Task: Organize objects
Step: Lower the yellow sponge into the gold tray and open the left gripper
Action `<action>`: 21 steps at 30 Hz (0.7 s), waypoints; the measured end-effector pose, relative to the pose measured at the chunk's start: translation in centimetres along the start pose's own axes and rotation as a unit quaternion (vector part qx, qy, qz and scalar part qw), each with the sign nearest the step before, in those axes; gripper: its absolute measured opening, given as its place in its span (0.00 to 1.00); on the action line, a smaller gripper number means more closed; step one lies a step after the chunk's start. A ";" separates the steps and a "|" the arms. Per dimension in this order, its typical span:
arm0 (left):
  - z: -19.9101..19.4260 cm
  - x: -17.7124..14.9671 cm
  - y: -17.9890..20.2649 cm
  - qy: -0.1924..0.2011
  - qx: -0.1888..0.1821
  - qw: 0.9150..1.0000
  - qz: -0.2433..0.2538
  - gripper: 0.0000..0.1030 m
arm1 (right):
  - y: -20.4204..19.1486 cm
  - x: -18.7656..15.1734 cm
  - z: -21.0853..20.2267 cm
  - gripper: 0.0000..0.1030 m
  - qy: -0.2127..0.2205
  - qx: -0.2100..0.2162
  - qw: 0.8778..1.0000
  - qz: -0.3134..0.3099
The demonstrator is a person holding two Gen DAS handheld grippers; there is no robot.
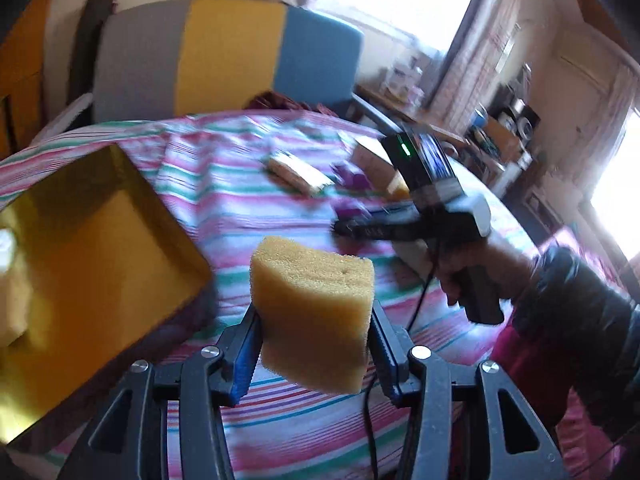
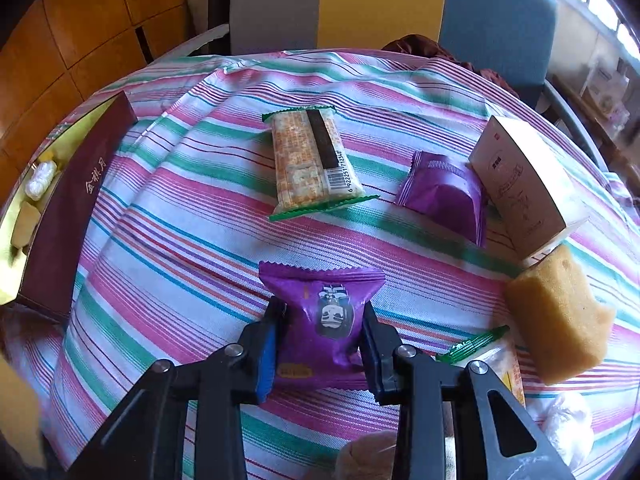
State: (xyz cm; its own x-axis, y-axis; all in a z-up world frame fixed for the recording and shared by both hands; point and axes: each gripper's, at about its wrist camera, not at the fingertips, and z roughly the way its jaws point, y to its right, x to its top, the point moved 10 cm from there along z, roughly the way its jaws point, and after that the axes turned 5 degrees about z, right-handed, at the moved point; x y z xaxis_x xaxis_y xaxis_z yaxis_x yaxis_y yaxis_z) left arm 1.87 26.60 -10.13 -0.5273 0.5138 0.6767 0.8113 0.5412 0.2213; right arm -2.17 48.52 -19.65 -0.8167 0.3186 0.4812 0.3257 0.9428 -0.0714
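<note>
Two purple snack packets [image 2: 444, 196]: one mid-table, one pinched by right gripper [image 2: 322, 334]. Two sponges: one [image 1: 314, 316] clamped in left gripper [image 1: 314, 344], one [image 2: 558, 316] at table's right edge. One cracker pack [image 2: 312, 160].

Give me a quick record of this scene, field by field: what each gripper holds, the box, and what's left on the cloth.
left gripper: shut on yellow sponge, held above the cloth
right gripper: jaws closed on purple snack packet
gold-lined box: open, at left, some items already inside
striped cloth: covers the table
still loose: green-edged cracker pack, second purple packet, white carton, second sponge
</note>
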 end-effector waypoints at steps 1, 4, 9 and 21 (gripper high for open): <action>-1.1 0.3 -1.0 0.008 0.010 1.000 -0.010 0.49 | 0.0 0.0 0.1 0.35 0.001 -0.002 1.000 -0.002; -4.2 0.7 -4.8 0.027 0.054 0.997 -0.040 0.48 | -0.2 0.0 0.1 0.35 0.006 -0.011 1.000 -0.011; -7.9 -1.3 -13.0 0.012 0.166 0.983 -0.084 0.49 | -0.3 0.0 0.0 0.35 0.008 -0.018 1.000 -0.018; -7.8 -8.2 -22.6 -0.058 0.238 0.955 -0.165 0.54 | -0.5 -0.1 -0.2 0.35 0.010 -0.032 0.999 -0.028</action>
State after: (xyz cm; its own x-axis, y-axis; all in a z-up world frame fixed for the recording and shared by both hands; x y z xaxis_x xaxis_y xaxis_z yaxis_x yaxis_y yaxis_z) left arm -10.16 4.96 -15.24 -0.7817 0.3184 0.5363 0.4036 0.9138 0.0456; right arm -2.19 47.96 -19.52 -0.8249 0.2622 0.5008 0.3095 0.9508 0.0120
